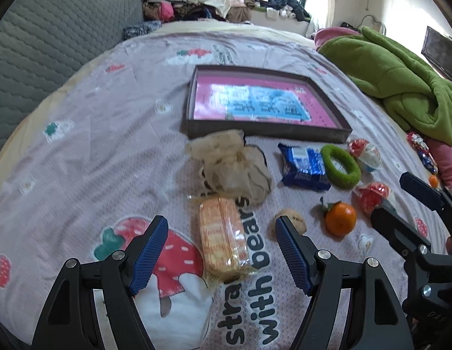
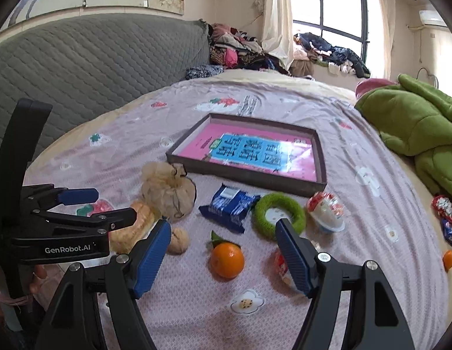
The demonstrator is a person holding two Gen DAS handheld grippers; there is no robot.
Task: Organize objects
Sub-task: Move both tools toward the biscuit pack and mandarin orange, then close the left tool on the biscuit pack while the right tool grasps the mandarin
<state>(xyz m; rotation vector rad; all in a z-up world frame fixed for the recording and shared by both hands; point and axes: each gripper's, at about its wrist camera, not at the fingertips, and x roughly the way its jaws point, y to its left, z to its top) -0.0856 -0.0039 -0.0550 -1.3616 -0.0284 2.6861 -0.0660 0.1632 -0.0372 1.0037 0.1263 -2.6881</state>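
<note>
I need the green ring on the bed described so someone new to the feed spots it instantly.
Start at the shallow tray with the pink and blue sheet, lying on the bedspread. Along its near edge is a row of snacks; the green ring lies there between the blue wrapper and a red-and-white packet. It alone is fuzzy, with a hole through it.

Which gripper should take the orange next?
Right. The right gripper is open with the orange lying between its fingers; the left gripper is open over the biscuit pack instead.
</note>
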